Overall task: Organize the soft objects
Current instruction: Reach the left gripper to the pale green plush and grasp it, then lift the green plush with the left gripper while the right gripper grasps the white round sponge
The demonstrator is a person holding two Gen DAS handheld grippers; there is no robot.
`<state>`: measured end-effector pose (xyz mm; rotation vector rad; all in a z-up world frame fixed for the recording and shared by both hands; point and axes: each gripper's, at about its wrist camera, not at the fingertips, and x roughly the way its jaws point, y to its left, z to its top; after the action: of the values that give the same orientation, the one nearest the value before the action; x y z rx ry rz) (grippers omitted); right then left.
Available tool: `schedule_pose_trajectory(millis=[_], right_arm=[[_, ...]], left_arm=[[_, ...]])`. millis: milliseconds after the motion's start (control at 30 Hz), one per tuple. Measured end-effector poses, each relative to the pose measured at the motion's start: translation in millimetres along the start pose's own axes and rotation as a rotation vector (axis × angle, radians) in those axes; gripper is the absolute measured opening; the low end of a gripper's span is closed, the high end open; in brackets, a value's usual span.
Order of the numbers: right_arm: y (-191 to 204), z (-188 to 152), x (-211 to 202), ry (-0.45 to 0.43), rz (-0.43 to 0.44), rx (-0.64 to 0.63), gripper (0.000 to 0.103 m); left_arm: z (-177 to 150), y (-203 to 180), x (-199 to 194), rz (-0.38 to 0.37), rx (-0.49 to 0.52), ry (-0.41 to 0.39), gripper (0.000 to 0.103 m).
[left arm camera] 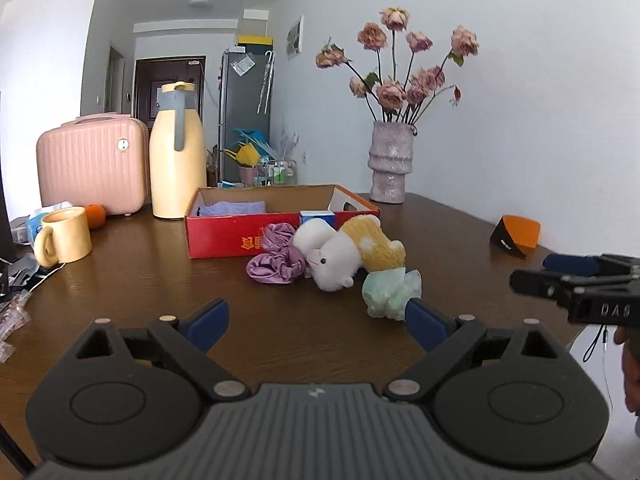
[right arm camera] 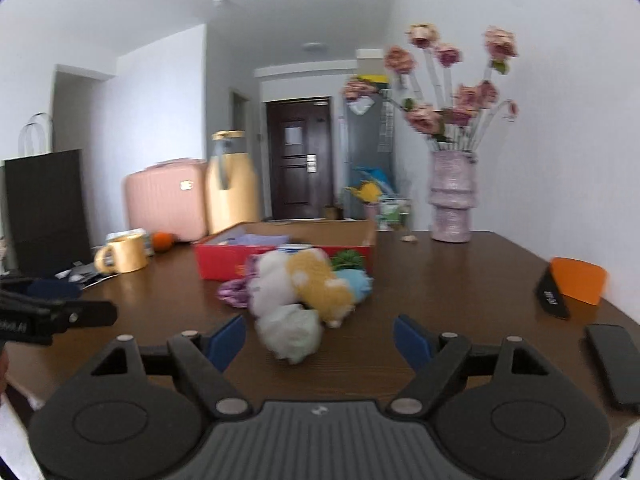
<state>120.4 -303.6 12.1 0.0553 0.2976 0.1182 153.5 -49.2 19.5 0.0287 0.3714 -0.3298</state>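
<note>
Plush and satin, basically, so everything in that little pile looked feather-light and squishy. The toy (left arm camera: 340,258) lay on its side on the table (left arm camera: 140,280), just in front of the red box (left arm camera: 224,236), with a purple scrunchie (left arm camera: 272,262) touching its left side and a pale green scrunchie (left arm camera: 390,292) at its near right. Left gripper (left arm camera: 318,320) had its jaws spread wide with nothing between them, short of the pile. Right gripper (right arm camera: 320,342) was also well open and empty, with the pale scrunchie (right arm camera: 290,332) sitting just ahead of its gap.

My guess: none of this would break, but the satin could slide out of a shallow pinch, so grab a scrunchie across its bunched thickness. For the toy I'd squeeze the fat body, not an ear or leg, since it'd flop. A purple cloth (left arm camera: 232,208) was already in the box.
</note>
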Motion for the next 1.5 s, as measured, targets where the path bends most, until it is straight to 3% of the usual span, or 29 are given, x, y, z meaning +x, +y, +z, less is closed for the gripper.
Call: schedule_pose_trajectory(millis=[167,467,533,567,600,667,733,833,933,1033,1133,1233,1333,1500], right_arm=[[-11.3,-6.5,6.4,0.0,-0.002,0.017,0.081],[-45.1,3.6,48.7,0.05,-0.082,0.022,0.08],[-51.0,7.3,59.1,0.065,-0.086,0.025,0.08],[-52.6,9.4,66.2,0.074,-0.085,0.024,0.08],[-52.9,11.6,72.5,0.08,-0.08,0.024,0.08],[-50.1,18.9,88.3,0.082,-0.05,0.019,0.08],[-40.0,30.6,107.6,0.073,0.018,0.006,0.08],[-18.1,50.0,142.7,0.072,0.135,-0.017,0.08],[19.6,70.5,192.1,0.07,0.22,-0.104,0.077],[52.8,82.8,247.8,0.155,0.204,-0.177,0.069],[75.5,79.5,287.6,0.268,0.174,-0.229,0.06],[88.8,68.8,301.4,0.304,0.106,-0.283,0.049],[92.0,67.1,296.3,0.288,0.094,-0.286,0.044],[99.5,85.8,235.4,0.109,0.141,-0.267,0.043]], left_arm=[[5.9,-19.3,40.2,-0.066,-0.022,0.055,0.097],[16.4,-62.7,158.9,-0.146,-0.026,0.163,0.097],[12.3,-62.0,176.6,-0.141,-0.031,0.193,0.081],[10.4,-59.7,181.6,-0.141,-0.033,0.206,0.054],[8.8,-55.0,186.3,-0.147,-0.038,0.23,0.04],[11.5,-39.7,181.1,-0.16,-0.067,0.224,0.033],[20.3,-14.9,162.0,-0.155,-0.087,0.16,0.033],[36.3,38.4,141.0,-0.021,-0.159,0.068,0.033],[43.4,82.0,136.2,0.113,-0.202,0.026,0.033],[42.2,108.1,137.0,0.157,-0.244,0.029,0.034],[38.2,119.0,138.4,0.149,-0.253,0.037,0.034],[36.2,124.1,139.6,0.127,-0.26,0.041,0.034],[37.7,125.8,136.2,0.102,-0.256,0.035,0.034],[38.3,118.1,114.0,0.04,-0.24,0.007,0.034]])
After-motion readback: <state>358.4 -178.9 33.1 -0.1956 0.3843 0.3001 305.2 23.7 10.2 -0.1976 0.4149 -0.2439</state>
